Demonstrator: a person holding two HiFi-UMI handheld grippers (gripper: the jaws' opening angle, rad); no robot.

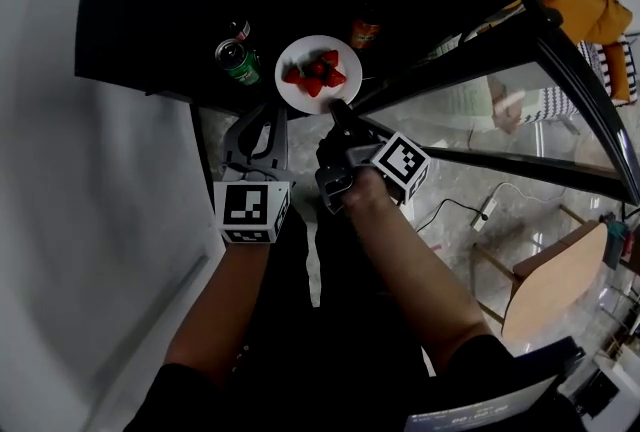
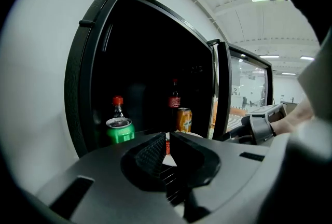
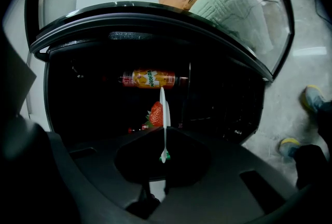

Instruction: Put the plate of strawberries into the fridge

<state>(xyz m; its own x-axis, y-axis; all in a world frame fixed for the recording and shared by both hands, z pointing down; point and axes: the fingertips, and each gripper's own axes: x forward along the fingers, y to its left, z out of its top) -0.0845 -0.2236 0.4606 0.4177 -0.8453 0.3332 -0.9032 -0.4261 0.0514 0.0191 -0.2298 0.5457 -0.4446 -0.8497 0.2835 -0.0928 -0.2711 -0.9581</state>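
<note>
Right forearm (image 1: 420, 260) outstretched, right tongs (image 1: 336, 108) on plate (image 1: 305, 48) rim inside fridge (image 1: 150, 10)

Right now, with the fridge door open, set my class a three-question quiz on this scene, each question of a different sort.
1. True or false: the right gripper holds the plate of strawberries by its rim.
2. In the head view, which drink stands right of the plate? A) green can B) orange can C) red-capped bottle
3. Fill in: the left gripper has its jaws ___ and holds nothing.
Key: 1 true; 2 B; 3 shut.
</note>
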